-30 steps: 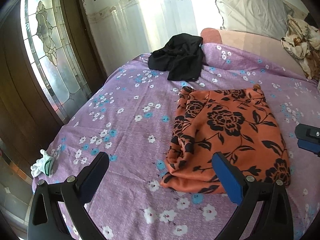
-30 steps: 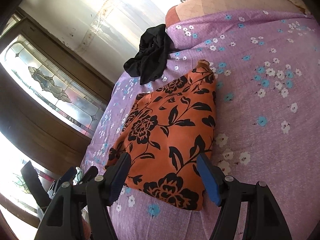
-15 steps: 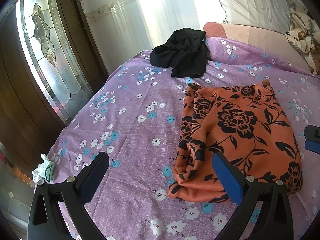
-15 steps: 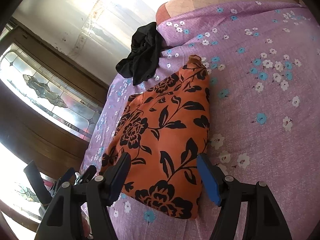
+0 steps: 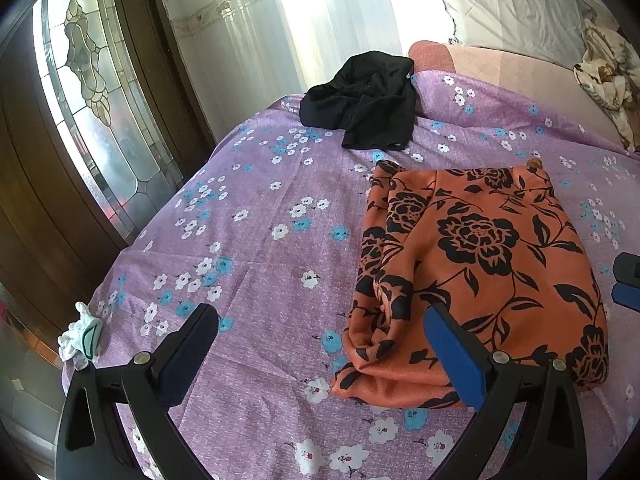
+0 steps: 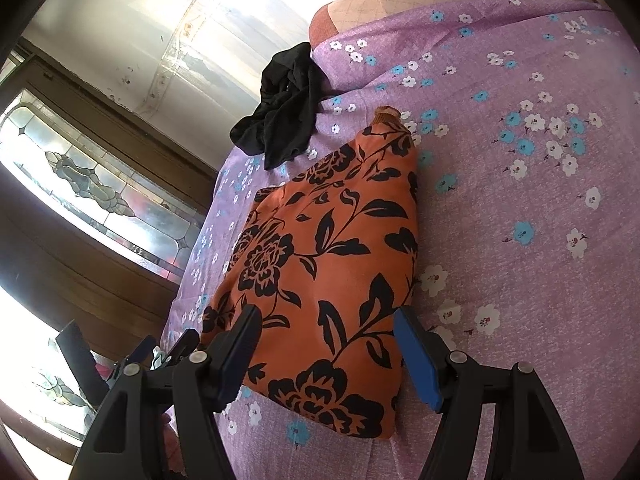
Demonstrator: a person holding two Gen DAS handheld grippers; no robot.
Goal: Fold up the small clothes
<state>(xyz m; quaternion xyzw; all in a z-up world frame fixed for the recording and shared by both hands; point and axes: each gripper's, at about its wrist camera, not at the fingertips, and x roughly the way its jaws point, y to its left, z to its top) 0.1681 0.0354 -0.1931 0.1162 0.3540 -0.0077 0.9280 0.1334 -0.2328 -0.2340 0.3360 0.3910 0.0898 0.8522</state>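
The orange cloth garment with black flowers lies folded into a rough rectangle mid-bed; the crumpled black garment near the bed's far edge looks unfolded. Both the left gripper and right gripper gape empty.

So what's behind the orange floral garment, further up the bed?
Behind the orange floral garment a crumpled black garment lies on the purple floral bedsheet, apart from it. A pink mattress shows beyond. Whatever lies under either garment is covered.
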